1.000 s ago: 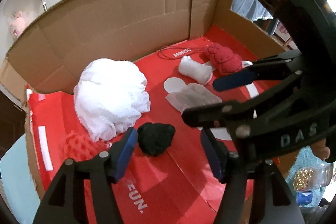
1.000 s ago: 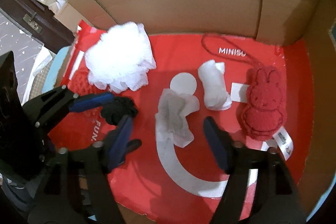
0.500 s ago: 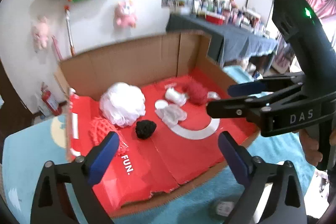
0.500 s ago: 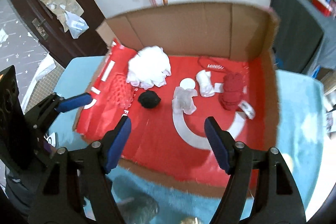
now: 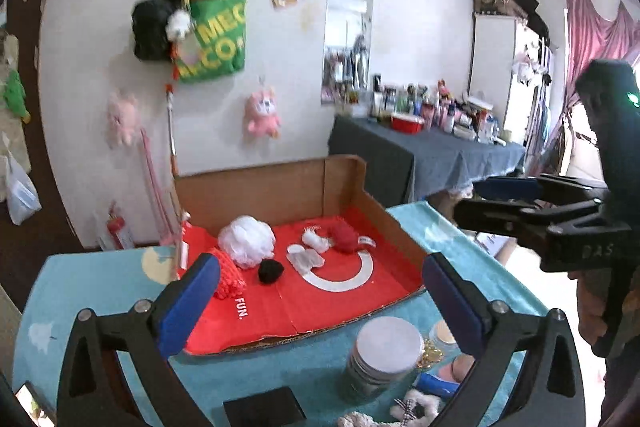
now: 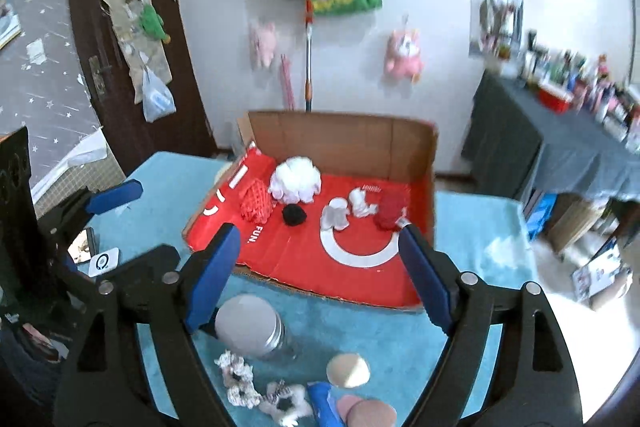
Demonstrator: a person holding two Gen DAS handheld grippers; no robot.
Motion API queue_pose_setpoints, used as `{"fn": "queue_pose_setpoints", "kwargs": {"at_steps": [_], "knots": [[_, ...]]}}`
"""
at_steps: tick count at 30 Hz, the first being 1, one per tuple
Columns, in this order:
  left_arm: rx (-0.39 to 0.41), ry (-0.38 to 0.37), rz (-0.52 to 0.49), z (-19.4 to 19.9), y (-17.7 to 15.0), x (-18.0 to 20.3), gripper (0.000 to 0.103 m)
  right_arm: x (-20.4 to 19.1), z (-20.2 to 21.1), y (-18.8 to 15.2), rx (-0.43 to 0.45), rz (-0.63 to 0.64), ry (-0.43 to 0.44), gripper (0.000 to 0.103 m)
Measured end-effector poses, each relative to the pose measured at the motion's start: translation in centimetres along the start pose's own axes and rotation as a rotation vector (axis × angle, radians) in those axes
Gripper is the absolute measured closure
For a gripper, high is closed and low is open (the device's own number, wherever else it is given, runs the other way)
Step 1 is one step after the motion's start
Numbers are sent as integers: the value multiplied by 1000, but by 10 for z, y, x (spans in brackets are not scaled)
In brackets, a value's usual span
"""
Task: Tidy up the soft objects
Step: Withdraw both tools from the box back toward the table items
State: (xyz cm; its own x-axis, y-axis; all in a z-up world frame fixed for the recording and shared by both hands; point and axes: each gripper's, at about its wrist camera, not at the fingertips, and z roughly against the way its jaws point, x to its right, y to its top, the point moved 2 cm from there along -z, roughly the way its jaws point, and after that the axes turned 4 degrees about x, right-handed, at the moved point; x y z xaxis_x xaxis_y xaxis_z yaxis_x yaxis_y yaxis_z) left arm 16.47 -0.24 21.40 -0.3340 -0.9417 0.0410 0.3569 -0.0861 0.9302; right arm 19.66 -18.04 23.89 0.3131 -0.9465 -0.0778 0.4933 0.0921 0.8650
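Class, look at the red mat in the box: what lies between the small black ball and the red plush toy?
In the right wrist view, between the black ball and the red plush toy lie a grey-white cloth and a rolled white cloth.

A: What is hidden or blurred?
B: The red mesh item (image 5: pixel 226 273) is partly covered by a blue pad. The cluttered side table (image 6: pixel 576 131) is blurred, its bottles unreadable; the scrunchies (image 6: pixel 240 379) are half cut off.
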Motion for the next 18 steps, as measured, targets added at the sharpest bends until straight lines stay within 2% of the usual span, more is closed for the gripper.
{"fn": "queue_pose_setpoints", "kwargs": {"at_steps": [4,9,13,18], "knots": [[75,23,0,32,-8,13,0,-13,39,-21,87,47,-51,17],[133,48,1,54,-26,28,0,-23,75,-52,146,49,-60,17],[160,48,35,71,-45,36,0,-25,93,-76,187,28,-98,14],[195,109,4,82,-66,43,0,-32,106,-111,224,37,-155,14]]}}
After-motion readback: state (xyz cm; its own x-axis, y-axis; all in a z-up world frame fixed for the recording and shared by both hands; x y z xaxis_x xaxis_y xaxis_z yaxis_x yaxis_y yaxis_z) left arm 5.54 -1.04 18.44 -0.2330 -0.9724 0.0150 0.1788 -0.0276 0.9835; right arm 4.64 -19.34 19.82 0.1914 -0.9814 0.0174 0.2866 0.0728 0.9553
